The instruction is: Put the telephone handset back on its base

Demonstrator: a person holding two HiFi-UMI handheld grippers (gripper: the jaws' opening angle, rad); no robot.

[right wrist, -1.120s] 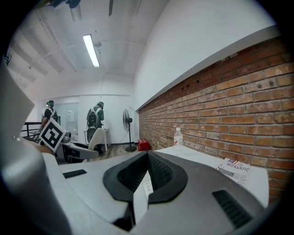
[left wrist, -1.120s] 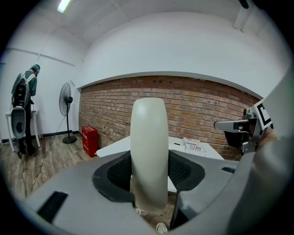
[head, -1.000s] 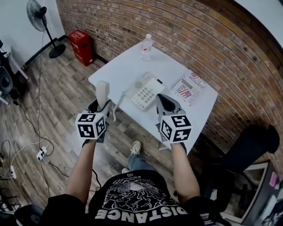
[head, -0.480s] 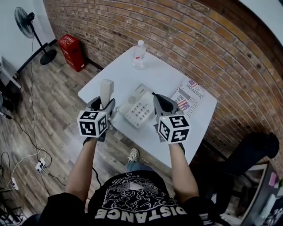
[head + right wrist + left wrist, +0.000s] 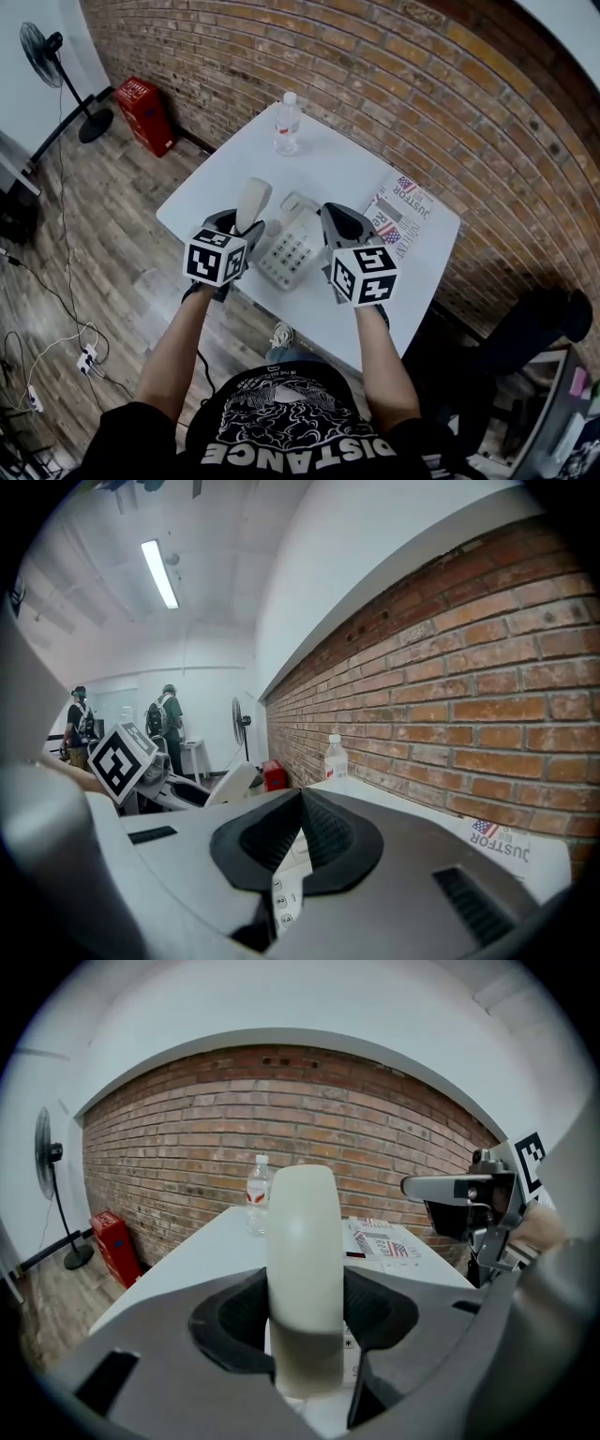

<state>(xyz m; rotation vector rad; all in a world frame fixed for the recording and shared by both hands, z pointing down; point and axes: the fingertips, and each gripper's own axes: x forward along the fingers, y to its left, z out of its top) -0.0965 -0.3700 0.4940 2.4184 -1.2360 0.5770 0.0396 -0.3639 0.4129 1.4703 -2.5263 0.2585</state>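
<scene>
The cream telephone handset stands upright between the pads of my left gripper, which is shut on its lower part. It hangs just left of the white phone base on the white table. In the left gripper view the handset fills the middle, clamped on both sides by the left gripper. My right gripper hovers over the base's right edge with its tips together and nothing in them. In the right gripper view the keypad shows below the right gripper.
A water bottle stands at the table's far side and a magazine lies to the right by the brick wall. A red box and a fan stand on the floor at left. Cables lie on the floor lower left.
Both grippers have moved forward over the table. The left one carried the handset rightward, from off the table's left edge to beside the phone base.
</scene>
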